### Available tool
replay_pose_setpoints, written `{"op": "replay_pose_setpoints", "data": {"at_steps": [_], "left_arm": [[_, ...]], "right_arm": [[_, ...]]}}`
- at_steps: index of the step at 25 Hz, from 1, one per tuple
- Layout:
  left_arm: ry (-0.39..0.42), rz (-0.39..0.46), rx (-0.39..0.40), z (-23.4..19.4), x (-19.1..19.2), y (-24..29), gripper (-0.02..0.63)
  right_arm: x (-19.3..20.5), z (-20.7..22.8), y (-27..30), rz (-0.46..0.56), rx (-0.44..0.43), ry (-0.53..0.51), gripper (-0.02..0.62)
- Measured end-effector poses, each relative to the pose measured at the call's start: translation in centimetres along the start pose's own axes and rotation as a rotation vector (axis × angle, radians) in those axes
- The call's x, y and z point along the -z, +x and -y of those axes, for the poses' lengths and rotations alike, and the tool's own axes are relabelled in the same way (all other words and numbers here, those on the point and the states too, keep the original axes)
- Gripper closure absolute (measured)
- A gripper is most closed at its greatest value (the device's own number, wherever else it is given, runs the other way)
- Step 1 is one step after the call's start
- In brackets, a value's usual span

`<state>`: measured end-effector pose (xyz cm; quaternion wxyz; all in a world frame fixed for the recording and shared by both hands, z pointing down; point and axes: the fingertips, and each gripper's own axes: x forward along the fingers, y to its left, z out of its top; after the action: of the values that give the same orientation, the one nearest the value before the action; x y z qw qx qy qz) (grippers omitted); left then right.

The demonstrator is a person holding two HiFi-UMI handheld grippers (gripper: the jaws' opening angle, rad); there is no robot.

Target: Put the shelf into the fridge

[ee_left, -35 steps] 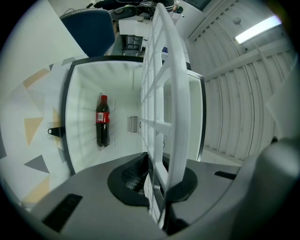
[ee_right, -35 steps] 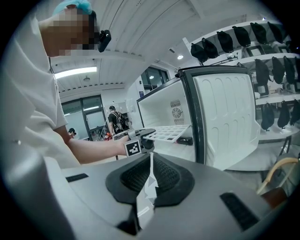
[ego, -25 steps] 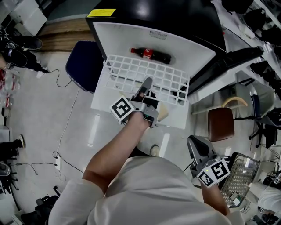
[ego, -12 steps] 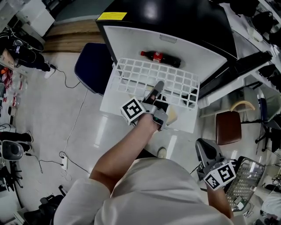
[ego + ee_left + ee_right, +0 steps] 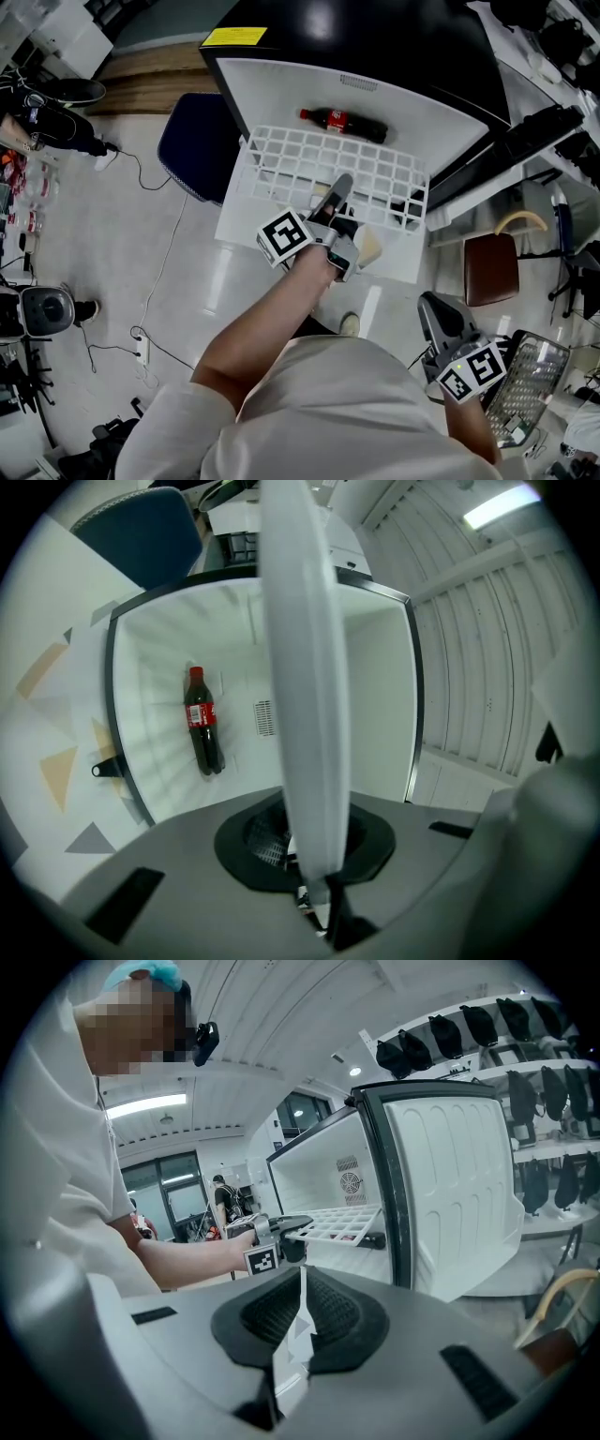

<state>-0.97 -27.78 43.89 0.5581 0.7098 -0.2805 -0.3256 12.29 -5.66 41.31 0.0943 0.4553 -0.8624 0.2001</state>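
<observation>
Pale glossy floor (image 5: 103,244) around an open fridge (image 5: 281,89) in the head view. Shows the left gripper (image 5: 336,192) clamped on the near edge of the white wire shelf (image 5: 309,159), held partway into the fridge mouth, with a cola bottle (image 5: 342,125) lying deeper inside. Puts the right gripper (image 5: 436,314) low and well apart. Left gripper view: looks along the shelf edge-on, pinched between both jaws. Right gripper view: finds jaws pressed together on nothing.

White lattice shelf (image 5: 328,169) in the grey left gripper (image 5: 337,190), black-and-white squares on its marker cube (image 5: 284,237), dark bottle (image 5: 342,123) with red label beyond the jaws, fridge (image 5: 281,84) white inside and black outside, navy chair (image 5: 192,141) to the gripper's left
</observation>
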Motion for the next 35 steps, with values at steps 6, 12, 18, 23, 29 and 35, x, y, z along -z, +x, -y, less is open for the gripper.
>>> {"op": "replay_pose_setpoints", "data": {"at_steps": [6, 12, 18, 23, 29, 35], "left_arm": [[0.022, 0.024, -0.010, 0.6, 0.2, -0.2, 0.565], [-0.032, 0.013, 0.001, 0.5, 0.1, -0.1, 0.569], [-0.098, 0.022, -0.008, -0.9, 0.4, -0.3, 0.568], [-0.096, 0.007, -0.003, -0.6, 0.5, -0.1, 0.569], [-0.082, -0.003, -0.018, -0.6, 0.2, -0.2, 0.568], [-0.067, -0.014, -0.015, -0.4, 0.3, 0.2, 0.568]], "right_arm": [[0.0, 0.3, 0.1, 0.000, 0.003, 0.007, 0.568], [0.2, 0.7, -0.1, 0.004, 0.003, 0.011, 0.568], [0.2, 0.8, -0.2, -0.005, -0.006, 0.013, 0.568], [0.6, 1.1, -0.3, -0.015, -0.003, 0.022, 0.567], [0.3, 1.1, 0.4, -0.016, -0.014, 0.018, 0.566], [0.4, 1.1, 0.8, -0.023, -0.024, 0.019, 0.566]]}}
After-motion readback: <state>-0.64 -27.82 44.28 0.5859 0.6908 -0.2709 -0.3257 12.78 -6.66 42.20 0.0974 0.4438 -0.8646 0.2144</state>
